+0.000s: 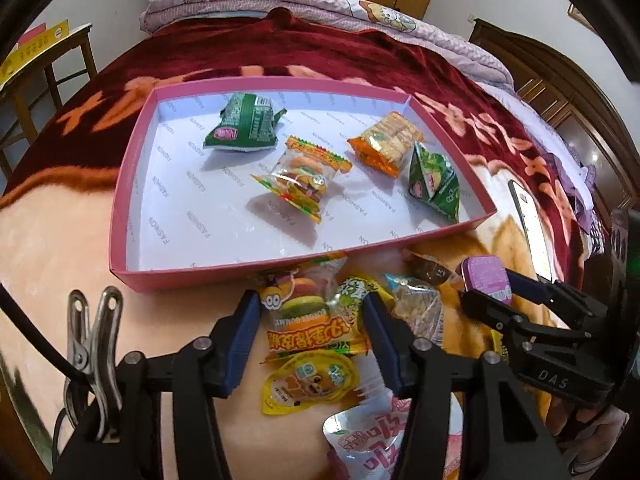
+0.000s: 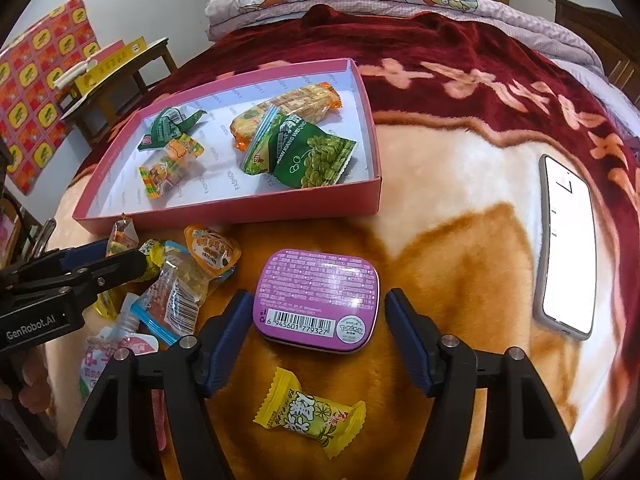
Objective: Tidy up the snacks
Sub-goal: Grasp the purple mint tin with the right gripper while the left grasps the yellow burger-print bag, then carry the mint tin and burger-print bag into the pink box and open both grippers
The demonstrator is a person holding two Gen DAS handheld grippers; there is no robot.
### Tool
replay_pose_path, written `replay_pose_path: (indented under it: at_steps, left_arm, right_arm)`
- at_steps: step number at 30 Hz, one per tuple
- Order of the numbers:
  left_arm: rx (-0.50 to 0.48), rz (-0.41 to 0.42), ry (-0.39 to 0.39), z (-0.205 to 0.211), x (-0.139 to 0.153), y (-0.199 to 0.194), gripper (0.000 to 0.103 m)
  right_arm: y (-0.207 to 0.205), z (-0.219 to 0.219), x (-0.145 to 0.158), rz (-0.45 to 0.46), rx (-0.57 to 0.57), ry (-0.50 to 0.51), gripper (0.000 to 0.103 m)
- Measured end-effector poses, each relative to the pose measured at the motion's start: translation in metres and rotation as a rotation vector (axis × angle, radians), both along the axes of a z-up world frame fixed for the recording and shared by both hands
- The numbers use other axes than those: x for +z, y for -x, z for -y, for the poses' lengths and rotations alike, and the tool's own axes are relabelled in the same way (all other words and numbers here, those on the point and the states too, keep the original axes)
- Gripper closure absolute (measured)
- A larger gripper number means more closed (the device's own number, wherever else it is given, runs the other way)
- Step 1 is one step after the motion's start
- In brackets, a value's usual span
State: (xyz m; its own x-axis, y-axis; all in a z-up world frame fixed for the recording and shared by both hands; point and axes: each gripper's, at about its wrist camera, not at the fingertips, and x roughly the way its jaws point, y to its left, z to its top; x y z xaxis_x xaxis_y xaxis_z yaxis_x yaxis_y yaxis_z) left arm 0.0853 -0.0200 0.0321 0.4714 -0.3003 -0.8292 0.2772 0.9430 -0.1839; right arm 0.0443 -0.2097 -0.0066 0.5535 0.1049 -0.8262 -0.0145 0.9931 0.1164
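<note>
A: Left gripper [image 1: 310, 320] is spread, with a burger gummy pack [image 1: 308, 318] lying between its fingers; the pads do not press it, I think.

B: And the right gripper [image 2: 316, 330]?

A: Also spread, around a purple tin [image 2: 316, 294] on the blanket [image 2: 460, 240], with gaps on both sides. The tin lies just in front of the pink box [image 2: 240, 208].

B: What is in the box?

A: Two green packs, a cracker pack [image 2: 288, 110] and one gummy pack [image 2: 170, 166]. From the right view, one green pack [image 2: 308, 154] covers part of the crackers.

B: The other snacks?

A: A pile in front of the box, near its left corner, overlapping; the left gripper hides some. A yellow candy [image 2: 310, 414] lies nearer than the tin. A white pouch [image 1: 368, 440] is cut off by the frame edge. A phone [image 2: 568, 244] lies right of the box; its screen is too bright to read.
</note>
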Motion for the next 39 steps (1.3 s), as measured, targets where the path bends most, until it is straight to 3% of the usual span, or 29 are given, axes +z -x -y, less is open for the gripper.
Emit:
replay_pose_path:
  at_steps: [4,23,39]
  left_arm:
    - [-0.023,0.007,0.020,0.001,0.002,0.002,0.065]
    - [-0.055,0.088,-0.020,0.011,0.030,0.013,0.066]
    - [-0.030,0.116,-0.116,0.015,0.038,-0.035,0.066]
  right_arm:
    - [0.000,0.001,0.000,0.004,-0.004,-0.001,0.039]
    - [0.004,-0.016,0.031,0.078,0.052,-0.016,0.039]
    - [-0.029,-0.036,0.052,0.114,0.091,-0.031,0.039]
